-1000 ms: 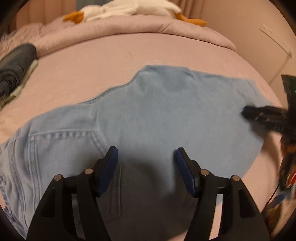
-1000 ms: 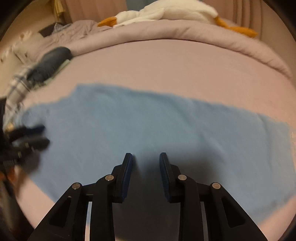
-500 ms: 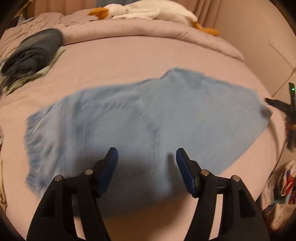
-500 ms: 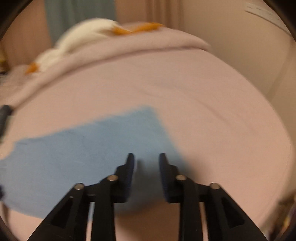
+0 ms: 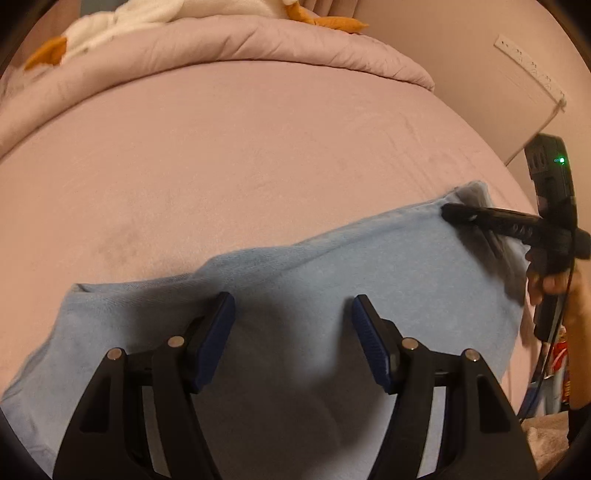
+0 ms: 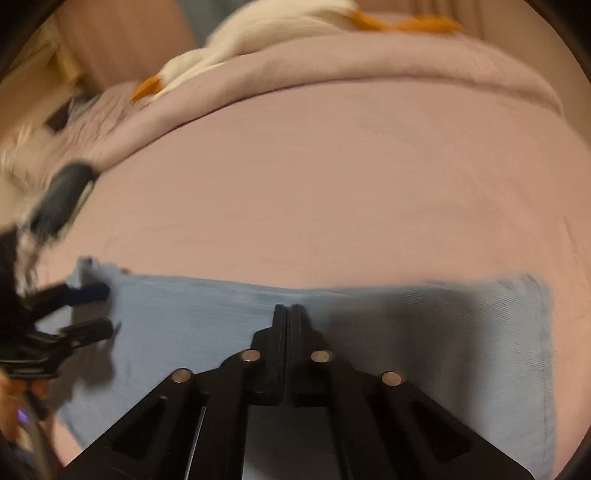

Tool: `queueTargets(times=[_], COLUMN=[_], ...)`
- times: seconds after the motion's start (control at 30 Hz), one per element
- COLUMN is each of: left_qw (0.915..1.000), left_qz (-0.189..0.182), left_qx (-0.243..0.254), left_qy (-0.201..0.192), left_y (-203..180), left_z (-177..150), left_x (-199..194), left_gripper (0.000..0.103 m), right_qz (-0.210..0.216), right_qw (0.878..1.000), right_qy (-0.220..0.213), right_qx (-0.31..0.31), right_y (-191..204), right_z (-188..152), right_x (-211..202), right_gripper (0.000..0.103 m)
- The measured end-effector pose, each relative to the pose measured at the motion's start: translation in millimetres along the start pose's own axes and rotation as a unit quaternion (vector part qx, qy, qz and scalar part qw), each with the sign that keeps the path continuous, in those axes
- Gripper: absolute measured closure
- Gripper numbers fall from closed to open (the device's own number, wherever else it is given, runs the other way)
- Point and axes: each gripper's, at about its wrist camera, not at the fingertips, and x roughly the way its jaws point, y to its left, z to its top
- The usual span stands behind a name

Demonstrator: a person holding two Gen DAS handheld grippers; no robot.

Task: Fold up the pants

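Light blue denim pants (image 5: 332,288) lie flat on the pink bed as a long band; they also show in the right wrist view (image 6: 424,339). My left gripper (image 5: 291,328) is open and empty, held just above the pants. My right gripper (image 6: 286,314) is shut, its tips low over the far edge of the pants; whether it pinches the cloth I cannot tell. In the left wrist view it (image 5: 450,213) shows at the right end of the pants. In the right wrist view the open left gripper (image 6: 96,310) shows at the left end.
A rolled pink duvet (image 5: 229,40) lies across the far side of the bed with a white and orange plush toy (image 5: 147,14) on it. Dark folded clothes (image 6: 62,203) lie at the far left. The bed's edge and floor clutter (image 5: 554,369) are at the right.
Both views have swung across the bed. My right gripper has gone from slightly open to shut. The pants now lie as a narrower band than one second ago.
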Motion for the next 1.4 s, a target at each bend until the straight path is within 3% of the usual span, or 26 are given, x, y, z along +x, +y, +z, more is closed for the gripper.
queueTargets(times=[0.17, 0.2, 0.27, 0.3, 0.33, 0.37, 0.4, 0.43, 0.57, 0.7, 0.8, 0.93, 1.07, 1.1, 1.17, 1.2, 1.23, 1.4], left_qw=[0.9999, 0.9998, 0.9994, 0.9992, 0.9990, 0.9987, 0.9982, 0.9977, 0.9921, 0.9816, 0.9788, 0.9700, 0.9647, 0.9655, 0.9672, 0.9680, 0.9689, 0.9678], left_qz=[-0.005, -0.004, 0.003, 0.014, 0.023, 0.032, 0.035, 0.027, -0.029, -0.080, -0.082, -0.089, -0.111, -0.112, -0.111, -0.109, -0.106, -0.109], left_qx=[-0.009, -0.022, -0.034, -0.038, -0.038, -0.040, -0.046, -0.057, -0.113, -0.159, -0.175, -0.222, -0.231, -0.227, -0.221, -0.218, -0.216, -0.221], left_qy=[-0.003, 0.001, 0.002, 0.003, 0.000, -0.005, -0.014, -0.022, -0.046, -0.069, -0.068, -0.044, -0.060, -0.059, -0.058, -0.058, -0.057, -0.054], left_y=[18, 27, 36, 39, 38, 39, 41, 43, 43, 35, 28, 42, 50, 49, 48, 47, 46, 50], left_z=[-8, -12, -17, -22, -27, -32, -37, -43, -66, -83, -86, -100, -111, -111, -111, -111, -110, -109], left_x=[-14, -20, -30, -37, -43, -50, -57, -65, -90, -103, -101, -87, -87, -87, -87, -87, -87, -85], left_gripper=[0.056, 0.056, 0.055, 0.048, 0.043, 0.033, 0.027, 0.026, 0.024, 0.021, 0.021, 0.021, 0.022, 0.022, 0.022, 0.022, 0.022, 0.022], right_qz=[-0.044, -0.040, -0.106, -0.130, -0.155, -0.152, -0.136, -0.112, -0.025, 0.001, -0.012, -0.057, -0.090, -0.096, -0.113, -0.106, -0.089, -0.091], right_qw=[0.994, 0.992, 0.983, 0.980, 0.974, 0.972, 0.970, 0.966, 0.956, 0.953, 0.957, 0.959, 0.961, 0.961, 0.960, 0.959, 0.958, 0.961], right_qy=[-0.029, -0.037, -0.048, -0.055, -0.072, -0.085, -0.107, -0.135, -0.143, -0.126, -0.119, -0.154, -0.156, -0.154, -0.152, -0.153, -0.156, -0.163], right_qx=[0.093, 0.115, 0.140, 0.142, 0.151, 0.157, 0.170, 0.189, 0.253, 0.274, 0.264, 0.233, 0.212, 0.207, 0.207, 0.215, 0.225, 0.205], right_y=[-87, -101, -111, -114, -116, -116, -114, -114, -109, -84, -75, -66, -57, -54, -51, -54, -56, -35], right_z=[-11, -14, -20, -24, -32, -38, -48, -64, -114, -126, -116, -110, -96, -94, -90, -92, -92, -81], right_x=[-40, -48, -64, -76, -94, -105, -120, -138, -143, -108, -87, -88, -81, -78, -76, -77, -78, -87], right_gripper=[0.103, 0.103, 0.103, 0.100, 0.078, 0.066, 0.047, 0.041, 0.041, 0.041, 0.040, 0.038, 0.036, 0.038, 0.059, 0.074, 0.081, 0.084])
